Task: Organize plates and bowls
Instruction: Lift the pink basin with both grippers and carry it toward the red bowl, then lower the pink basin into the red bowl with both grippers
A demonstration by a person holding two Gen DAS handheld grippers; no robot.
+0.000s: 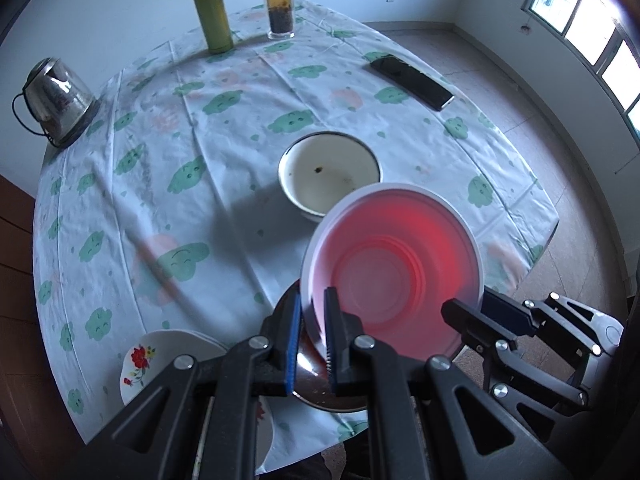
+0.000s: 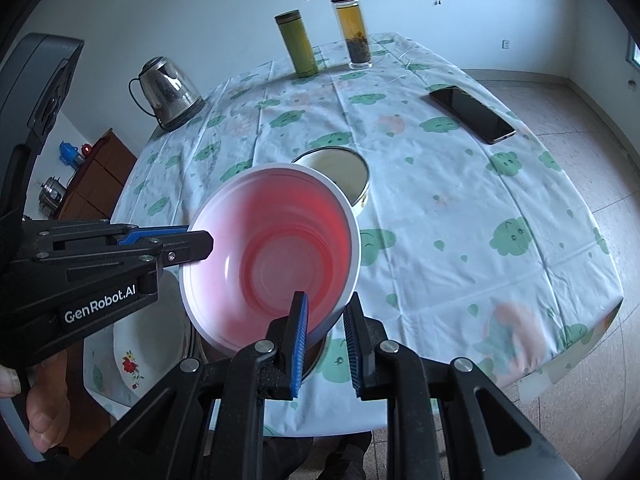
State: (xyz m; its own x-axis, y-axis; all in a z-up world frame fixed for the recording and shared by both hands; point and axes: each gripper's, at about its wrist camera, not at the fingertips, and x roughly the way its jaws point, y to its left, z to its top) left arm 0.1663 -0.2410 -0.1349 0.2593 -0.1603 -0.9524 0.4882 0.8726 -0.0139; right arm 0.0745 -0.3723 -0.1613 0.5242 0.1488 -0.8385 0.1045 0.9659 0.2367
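Note:
A pink plastic bowl with a white rim (image 1: 394, 268) is held above the table's near edge; it also shows in the right wrist view (image 2: 276, 256). My left gripper (image 1: 314, 328) is shut on its left rim. My right gripper (image 2: 326, 320) is shut on its right rim, and shows in the left wrist view (image 1: 476, 312). A white enamel bowl (image 1: 330, 170) stands on the table beyond, partly hidden in the right wrist view (image 2: 340, 168). A dark plate (image 1: 316, 384) lies under the pink bowl. A white flowered plate (image 1: 160, 360) lies at the near left edge.
The round table carries a cloud-patterned cloth (image 1: 240, 128). A glass kettle (image 1: 54, 100) stands far left. A green flask (image 1: 212, 16) and a glass tea bottle (image 1: 278, 0) stand at the far edge. A black phone (image 1: 412, 80) lies far right.

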